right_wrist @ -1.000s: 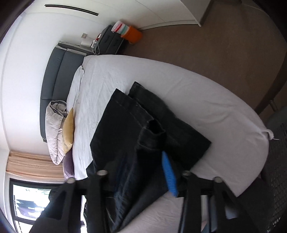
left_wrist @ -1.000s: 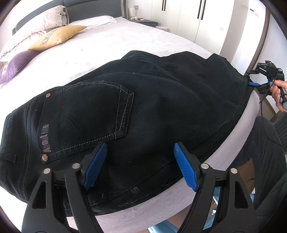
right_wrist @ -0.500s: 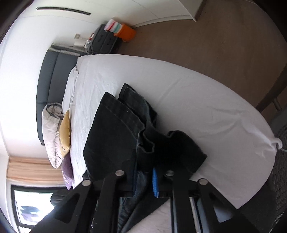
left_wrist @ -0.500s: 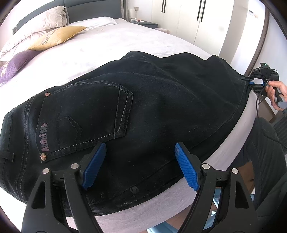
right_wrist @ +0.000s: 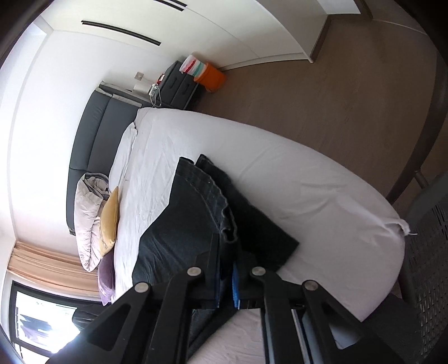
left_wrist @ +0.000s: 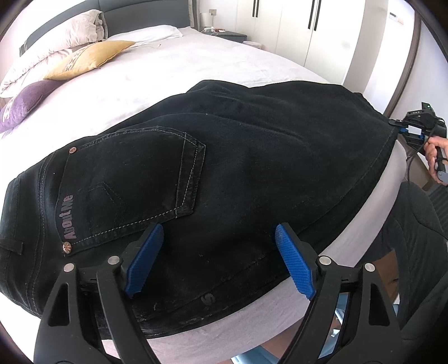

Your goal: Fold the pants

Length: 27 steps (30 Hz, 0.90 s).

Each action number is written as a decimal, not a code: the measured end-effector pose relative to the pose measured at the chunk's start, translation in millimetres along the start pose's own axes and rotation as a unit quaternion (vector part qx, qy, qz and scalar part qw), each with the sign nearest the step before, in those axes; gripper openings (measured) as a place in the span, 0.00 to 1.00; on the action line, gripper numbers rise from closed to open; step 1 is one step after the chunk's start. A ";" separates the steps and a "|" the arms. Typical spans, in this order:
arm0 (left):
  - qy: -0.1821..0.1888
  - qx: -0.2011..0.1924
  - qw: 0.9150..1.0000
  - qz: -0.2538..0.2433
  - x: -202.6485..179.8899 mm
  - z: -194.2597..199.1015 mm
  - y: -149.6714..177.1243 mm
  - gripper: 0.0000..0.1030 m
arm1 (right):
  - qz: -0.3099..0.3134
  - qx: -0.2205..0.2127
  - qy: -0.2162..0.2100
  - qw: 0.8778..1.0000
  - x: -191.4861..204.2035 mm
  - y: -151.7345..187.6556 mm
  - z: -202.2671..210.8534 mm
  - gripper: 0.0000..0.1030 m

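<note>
Right tool [right_wrist: 227, 277] pinches pants [left_wrist: 252, 173] hem; left tool [left_wrist: 218, 260] spread above seat

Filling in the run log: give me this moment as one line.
task: fold pants | left gripper: open, over pants near pocket | right gripper: shut on pants hem | bed: pants flat

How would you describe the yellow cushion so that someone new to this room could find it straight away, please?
Start at the white bed and look to its head end, by the dark grey headboard. Among the pillows piled there, the yellow cushion lies between a crumpled pale duvet and a purple cushion; it alone is mustard-coloured.
</note>
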<state>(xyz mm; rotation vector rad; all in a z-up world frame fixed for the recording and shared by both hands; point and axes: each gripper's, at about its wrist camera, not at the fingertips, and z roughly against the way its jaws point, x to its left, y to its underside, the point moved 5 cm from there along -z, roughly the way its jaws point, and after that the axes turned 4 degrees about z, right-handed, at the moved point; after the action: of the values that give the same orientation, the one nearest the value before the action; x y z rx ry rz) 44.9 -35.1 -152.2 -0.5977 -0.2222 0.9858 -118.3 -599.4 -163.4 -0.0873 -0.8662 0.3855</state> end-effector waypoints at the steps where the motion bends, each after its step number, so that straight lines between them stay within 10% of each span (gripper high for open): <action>1: -0.002 0.000 1.000 0.000 -0.6 0.1 -0.4 0.79 | -0.001 -0.002 -0.001 1.000 -0.1 0.7 0.3 0.07; 27: 0.008 -0.029 0.999 0.016 2.6 15.6 12.6 0.84 | -0.009 -0.008 -0.015 1.000 -21.0 9.5 3.6 0.14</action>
<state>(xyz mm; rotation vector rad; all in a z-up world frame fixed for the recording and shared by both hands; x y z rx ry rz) 30.5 -22.0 -146.8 -0.6642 -0.2288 1.0082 -136.1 -598.6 -178.5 -0.0887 -0.8997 0.3649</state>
